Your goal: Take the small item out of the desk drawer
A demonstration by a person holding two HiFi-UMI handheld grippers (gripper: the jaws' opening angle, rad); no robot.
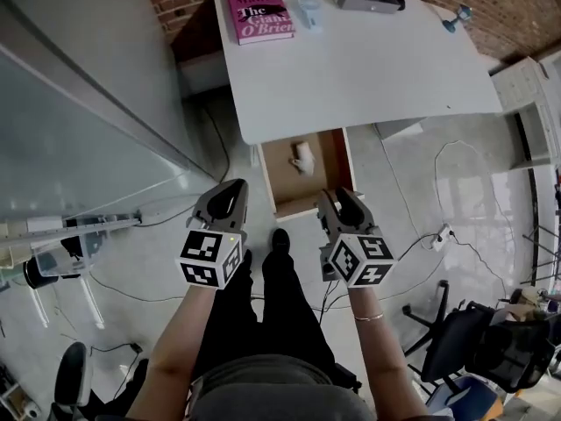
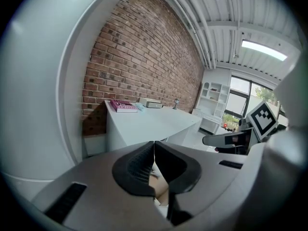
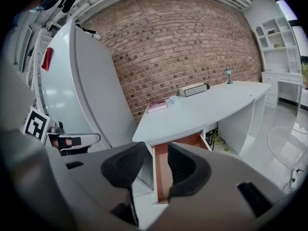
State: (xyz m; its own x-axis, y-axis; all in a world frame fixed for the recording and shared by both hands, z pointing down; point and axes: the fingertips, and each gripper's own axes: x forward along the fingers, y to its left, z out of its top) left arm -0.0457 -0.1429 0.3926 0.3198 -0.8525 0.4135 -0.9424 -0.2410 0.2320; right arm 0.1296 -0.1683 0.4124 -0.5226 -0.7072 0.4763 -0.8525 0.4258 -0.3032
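Nearest, the left hand-held gripper (image 1: 235,188) is seen pinched shut on nothing, while the right hand-held gripper (image 1: 338,195) is held partly apart, also empty. Just past them the drawer (image 1: 282,182) is pulled open, with the small white item (image 1: 302,156) lying toward its back. A pink book (image 1: 260,14) marked "The Giant, O'Brien" is parked at the tabletop's (image 1: 377,68) far left corner.

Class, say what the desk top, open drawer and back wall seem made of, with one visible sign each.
Desk top: smooth white laminate, probably; even matt sheen.
Drawer: brown wood or board, probably; warm flat colour.
Wall: red brick; visible mortar joints.
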